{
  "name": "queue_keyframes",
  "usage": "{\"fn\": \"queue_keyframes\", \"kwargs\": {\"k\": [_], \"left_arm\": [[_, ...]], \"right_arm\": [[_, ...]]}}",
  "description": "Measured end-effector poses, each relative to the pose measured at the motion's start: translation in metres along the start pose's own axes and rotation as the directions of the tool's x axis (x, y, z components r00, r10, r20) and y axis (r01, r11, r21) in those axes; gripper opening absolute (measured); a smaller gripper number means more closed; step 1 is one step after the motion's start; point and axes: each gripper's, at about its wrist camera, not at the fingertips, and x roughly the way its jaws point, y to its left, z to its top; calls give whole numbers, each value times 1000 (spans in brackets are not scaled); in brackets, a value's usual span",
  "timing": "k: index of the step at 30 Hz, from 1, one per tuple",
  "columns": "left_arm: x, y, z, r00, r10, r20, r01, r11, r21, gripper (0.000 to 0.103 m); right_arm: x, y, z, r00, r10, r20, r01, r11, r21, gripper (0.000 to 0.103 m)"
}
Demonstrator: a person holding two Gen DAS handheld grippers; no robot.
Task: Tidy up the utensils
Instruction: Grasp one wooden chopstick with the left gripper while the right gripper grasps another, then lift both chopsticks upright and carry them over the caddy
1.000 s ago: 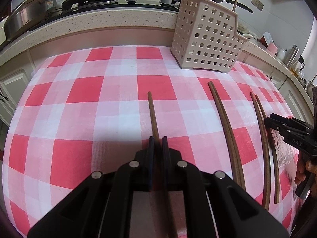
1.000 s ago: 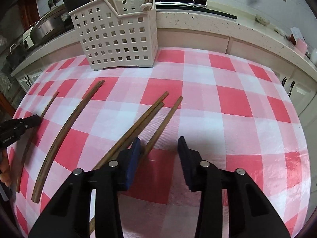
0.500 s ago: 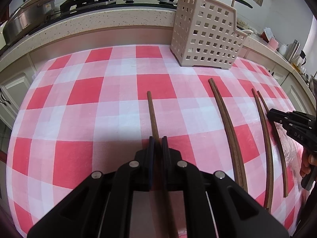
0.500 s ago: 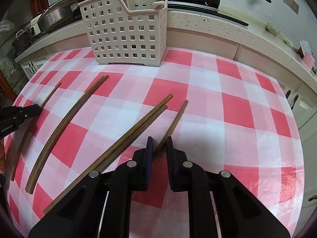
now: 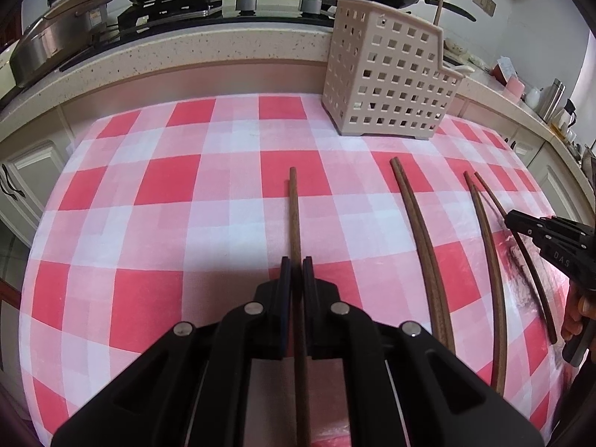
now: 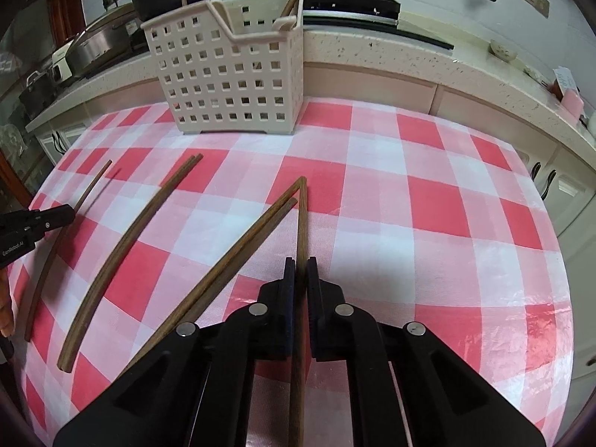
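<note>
My left hand-held gripper [image 5: 297, 266] hid the near end of its chopstick [image 5: 294, 216]. The basket [image 6: 231, 74] walls screened whatever stood inside, sticks poking out. My hand [image 5: 575, 313] ran off the frame's edge.

Brown wooden chopsticks [image 6: 126, 238] lie before upright basket [image 6: 231, 74].

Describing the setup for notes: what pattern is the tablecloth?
Red, pink and white checks on the tablecloth, clearest in the right wrist view.
</note>
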Motion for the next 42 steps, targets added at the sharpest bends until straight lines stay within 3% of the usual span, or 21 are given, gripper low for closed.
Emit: {"fn": "queue_keyframes", "kwargs": {"k": [13, 25, 42], "left_arm": [[-60, -13, 21, 991, -16, 131, 12, 999, 30, 6], [-136, -29, 33, 962, -7, 271, -10, 998, 62, 6], [-143, -37, 71, 958, -75, 275, 56, 996, 76, 5]], "right_arm": [[-54, -2, 18, 994, 26, 107, -26, 1000, -1, 6], [-125, -4, 29, 973, 32, 228, -28, 999, -18, 6], [-139, -11, 61, 965, 61, 255, -61, 998, -9, 6]]}}
